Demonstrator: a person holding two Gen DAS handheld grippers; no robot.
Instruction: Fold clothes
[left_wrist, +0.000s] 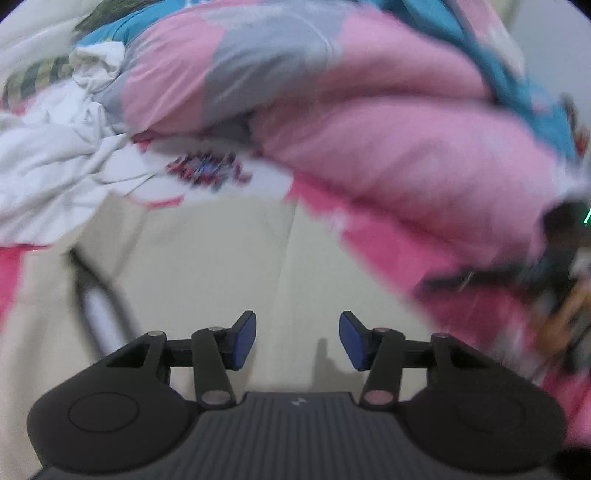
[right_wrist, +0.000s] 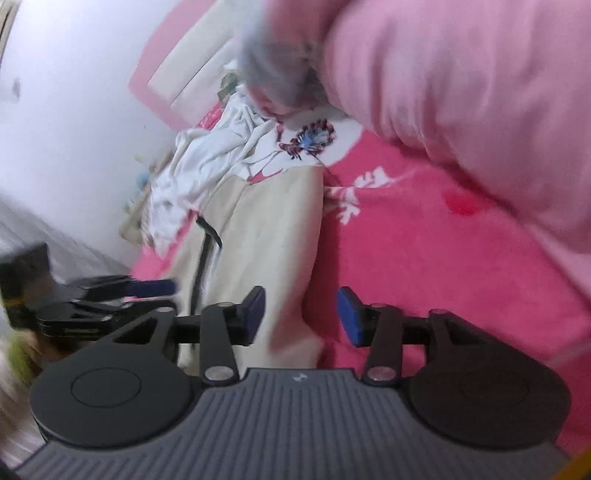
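A cream garment (left_wrist: 221, 258) lies spread flat on the pink bed sheet (right_wrist: 443, 277), with a black strap (left_wrist: 99, 295) across its left part. My left gripper (left_wrist: 297, 341) hovers over the cream cloth, open, nothing between its blue pads. My right gripper (right_wrist: 301, 317) is open too, above the cream garment's (right_wrist: 266, 229) right edge where it meets the sheet. The left gripper (right_wrist: 162, 290) shows blurred at the left of the right wrist view. A crumpled white garment (left_wrist: 48, 166) with pink trim and a printed motif lies beyond.
A bulky pink and grey quilt (left_wrist: 369, 129) is heaped at the back and right, with teal fabric (left_wrist: 517, 74) on top. The white wall (right_wrist: 74, 92) and a grey floor (right_wrist: 55, 236) border the bed on the left. Both views are motion-blurred.
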